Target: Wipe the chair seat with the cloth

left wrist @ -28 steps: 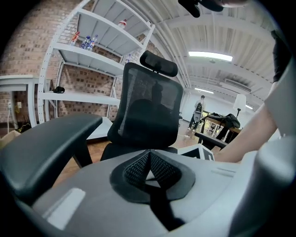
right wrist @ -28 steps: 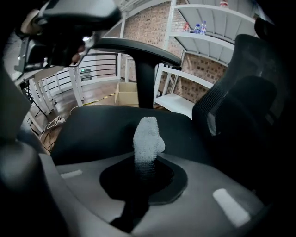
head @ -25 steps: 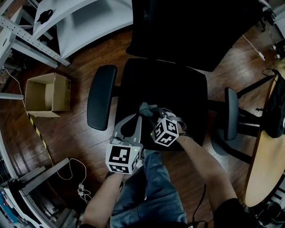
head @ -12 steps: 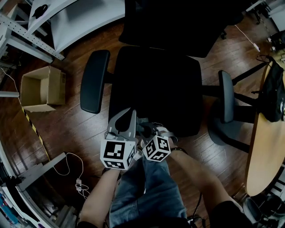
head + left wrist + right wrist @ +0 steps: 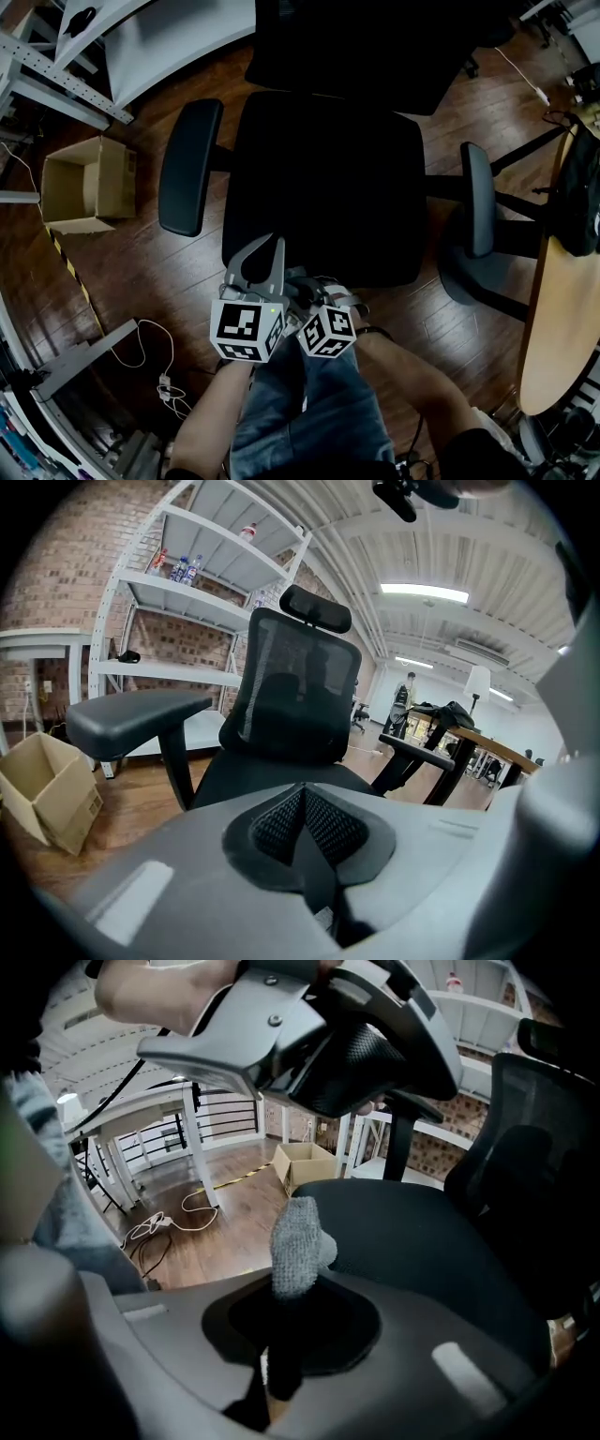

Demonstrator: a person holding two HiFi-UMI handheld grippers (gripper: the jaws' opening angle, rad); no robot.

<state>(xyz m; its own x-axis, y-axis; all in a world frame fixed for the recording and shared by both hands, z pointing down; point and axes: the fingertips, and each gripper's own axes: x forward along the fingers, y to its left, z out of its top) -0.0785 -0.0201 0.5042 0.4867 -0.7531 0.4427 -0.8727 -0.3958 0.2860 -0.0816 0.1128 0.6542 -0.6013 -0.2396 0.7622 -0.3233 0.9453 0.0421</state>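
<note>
right gripper [image 5: 281, 1354]: jaws pinched the cloth [image 5: 298, 1241], tuft left sticking out to wipe with
left gripper [image 5: 305, 836]: jaws pressed together, empty, idle alongside
cloth position: by chair seat [image 5: 328, 187] front edge, contact unclear

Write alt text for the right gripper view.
The right gripper is shut on a grey cloth that sticks up before the black chair seat. The left gripper hangs overhead; a cardboard box stands on the wood floor beyond.

Open-plan office/lab: mesh chair [image 5: 295, 682], metal shelves [image 5: 178, 592] vs brick wall [image 5: 47, 574], wood floor [image 5: 141, 253], ceiling strip lights [image 5: 422, 593], cardboard box [image 5: 52, 794].
</note>
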